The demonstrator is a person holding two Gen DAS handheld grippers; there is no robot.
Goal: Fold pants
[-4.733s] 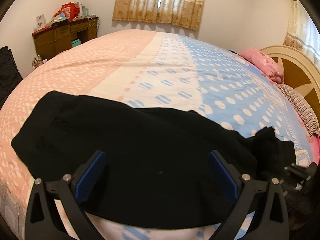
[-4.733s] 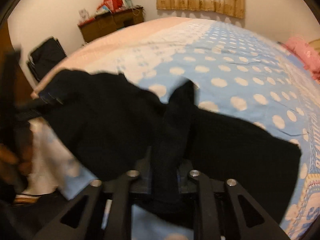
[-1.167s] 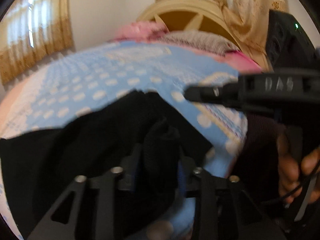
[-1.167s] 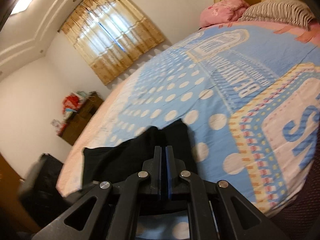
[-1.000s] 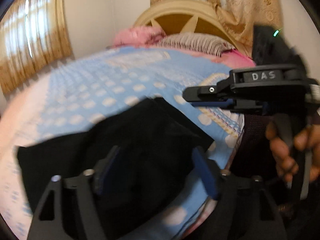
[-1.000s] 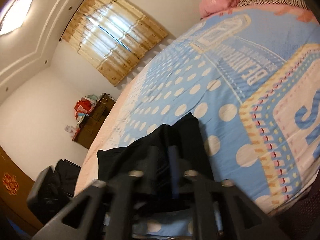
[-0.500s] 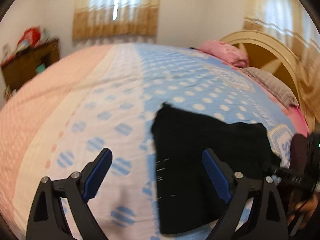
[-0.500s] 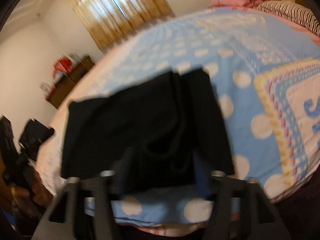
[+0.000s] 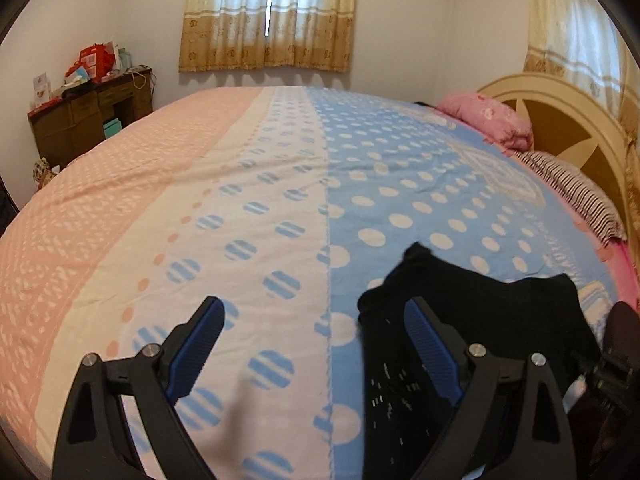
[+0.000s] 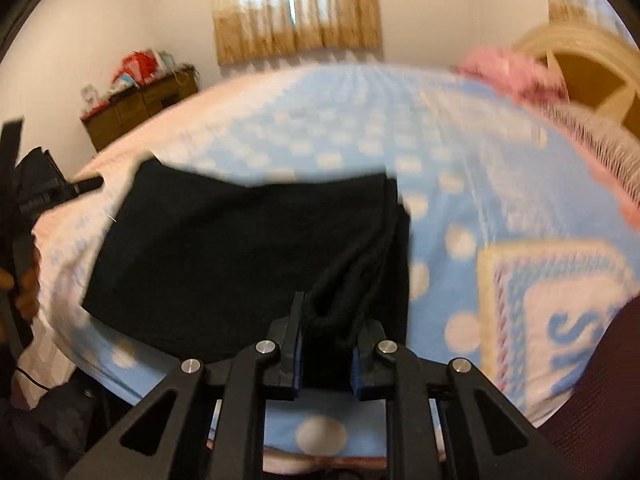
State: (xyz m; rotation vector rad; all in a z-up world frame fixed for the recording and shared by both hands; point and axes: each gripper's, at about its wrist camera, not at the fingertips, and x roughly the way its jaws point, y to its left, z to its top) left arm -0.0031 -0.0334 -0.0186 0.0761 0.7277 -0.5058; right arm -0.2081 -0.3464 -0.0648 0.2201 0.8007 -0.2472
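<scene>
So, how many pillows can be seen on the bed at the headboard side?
2. A pink pillow lies at the far corner beside the headboard, and a striped pillow lies nearer, in front of the headboard. Others may be hidden beyond the right edge of the picture.

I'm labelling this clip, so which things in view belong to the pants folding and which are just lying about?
Part of the job:
- black pants
- bed cover they lie on
- right tongs, a bunch of pants between them
- left tongs, open

Just lying about:
- pink pillow
- striped pillow
- wooden desk
- curtains
</scene>
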